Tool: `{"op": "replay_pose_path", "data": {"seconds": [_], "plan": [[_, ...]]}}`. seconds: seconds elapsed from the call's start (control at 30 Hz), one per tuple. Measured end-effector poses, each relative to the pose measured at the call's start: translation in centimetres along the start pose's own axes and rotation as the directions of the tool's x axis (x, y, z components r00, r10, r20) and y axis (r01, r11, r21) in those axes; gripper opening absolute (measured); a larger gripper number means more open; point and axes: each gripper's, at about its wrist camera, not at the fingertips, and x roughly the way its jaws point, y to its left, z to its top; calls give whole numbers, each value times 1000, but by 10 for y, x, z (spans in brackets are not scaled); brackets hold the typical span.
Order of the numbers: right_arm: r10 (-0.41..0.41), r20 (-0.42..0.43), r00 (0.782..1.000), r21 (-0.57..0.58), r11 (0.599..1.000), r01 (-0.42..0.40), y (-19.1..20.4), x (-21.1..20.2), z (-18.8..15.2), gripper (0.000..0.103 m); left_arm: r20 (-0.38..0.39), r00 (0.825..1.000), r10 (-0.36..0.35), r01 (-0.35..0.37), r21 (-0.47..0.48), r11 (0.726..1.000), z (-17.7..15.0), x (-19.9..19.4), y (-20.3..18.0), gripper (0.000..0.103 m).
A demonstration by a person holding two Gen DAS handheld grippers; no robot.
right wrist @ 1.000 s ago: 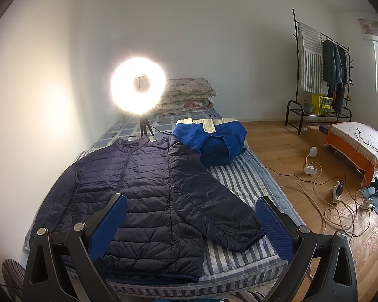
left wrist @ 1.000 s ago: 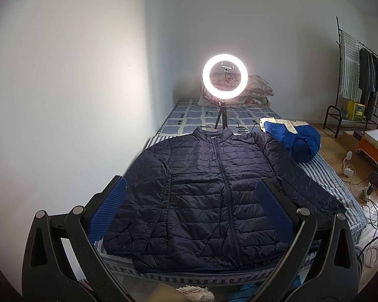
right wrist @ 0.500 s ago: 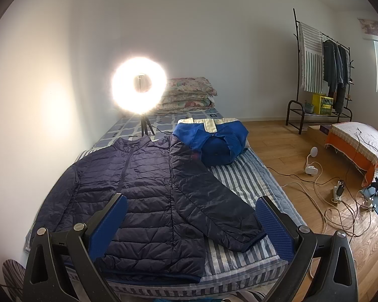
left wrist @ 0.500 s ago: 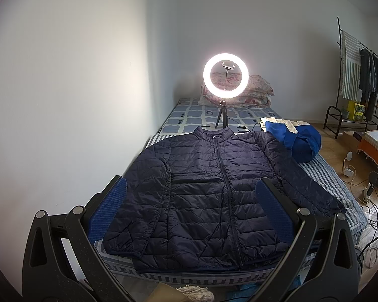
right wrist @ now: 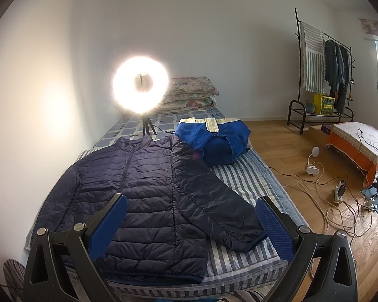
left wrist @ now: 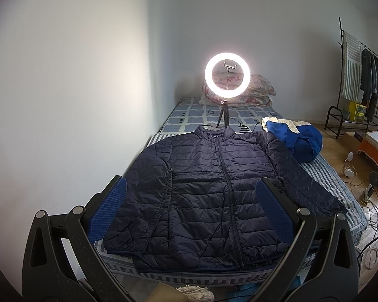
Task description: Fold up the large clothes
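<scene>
A dark quilted jacket (left wrist: 214,188) lies flat and zipped, front up, on the striped bed (right wrist: 252,176), collar at the far end and hem along the near edge. Its left sleeve rests close against the body, near the wall; the right sleeve (right wrist: 214,201) angles out to the right across the bare stripes, cuff near the right edge of the mattress. A blue and cream garment (right wrist: 214,141) sits bundled at the far right, just beside the jacket's shoulder, and a lit ring light (left wrist: 227,75) stands on its tripod beyond the collar.

Both tools hang above the near edge and touch nothing. The left gripper (left wrist: 189,214) has its 2 blue pads spread wide, and so does the right gripper (right wrist: 191,224).

No fold looks started, so the first step is probably bringing a sleeve in. The right sleeve is the natural pick for the right gripper: pinch at the cuff (both layers, since slick padded fabric tends to slip), lift only slightly, and lay it across the chest so the side seam forms a straight edge. The left tool could press the shoulder to stop the body sliding.

A small tag shows inside the collar, too small to read. No other writing is legible.
</scene>
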Motion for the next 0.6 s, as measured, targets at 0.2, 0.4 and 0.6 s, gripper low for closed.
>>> {"op": "replay_pose_path", "data": {"seconds": [0.2, 0.4, 0.6], "plan": [[6, -3, 1000, 1, 1000, -6, 3, 4, -1, 103, -1, 1000, 2, -2, -2, 1000, -2, 0, 3, 103], [14, -3, 1000, 2, 1000, -14, 3, 4, 1, 103, -2, 1000, 2, -2, -3, 1000, -3, 1, 4, 103], [17, -7, 1000, -3, 1000, -17, 5, 7, 0, 103, -4, 1000, 0, 0, -4, 1000, -4, 1, 5, 103]]}}
